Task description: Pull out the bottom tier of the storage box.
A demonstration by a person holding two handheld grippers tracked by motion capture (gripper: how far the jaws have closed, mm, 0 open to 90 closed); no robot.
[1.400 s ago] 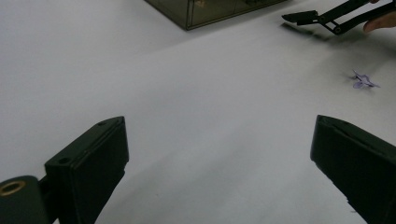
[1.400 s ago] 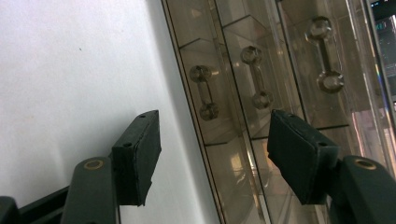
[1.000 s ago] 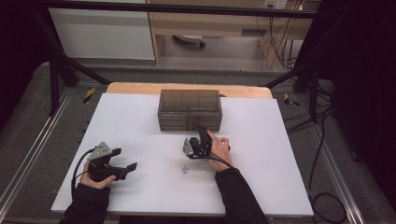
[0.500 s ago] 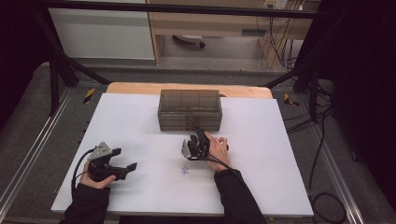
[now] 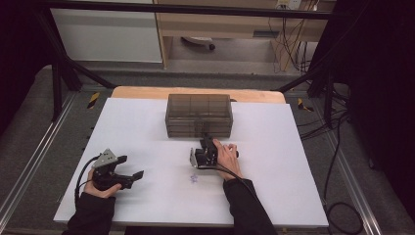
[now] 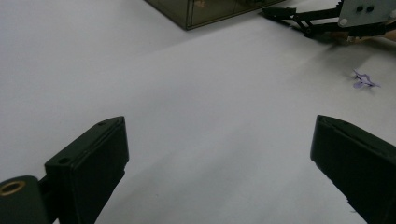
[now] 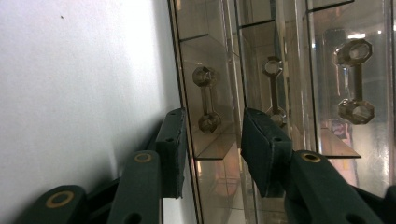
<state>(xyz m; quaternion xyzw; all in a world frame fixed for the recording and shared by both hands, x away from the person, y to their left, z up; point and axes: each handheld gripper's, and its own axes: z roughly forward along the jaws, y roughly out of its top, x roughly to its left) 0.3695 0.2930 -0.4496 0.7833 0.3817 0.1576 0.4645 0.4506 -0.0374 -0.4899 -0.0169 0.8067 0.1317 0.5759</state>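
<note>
Drawer box (image 5: 198, 115) sits mid-surface toward the far edge. My right gripper (image 7: 212, 140) is at its front, jaws just narrowing around the lowest drawer's handle (image 7: 207, 99) (long axis between the pads, not yet pinched). Left gripper (image 6: 219, 168) wide, idle near the left edge.

A smoky clear drawer box (image 5: 198, 115) stands at the far middle of the white table (image 5: 147, 122). The right gripper (image 5: 205, 143), turned on its side in the right hand (image 5: 226, 157), points at the box's near face, its tips just at the lowest drawers. Its jaws have just been closing. A small purple scrap (image 5: 194, 178) lies near that hand. The left gripper (image 5: 133, 176) sits low at the near left, well apart from the box, jaws spread.
</note>
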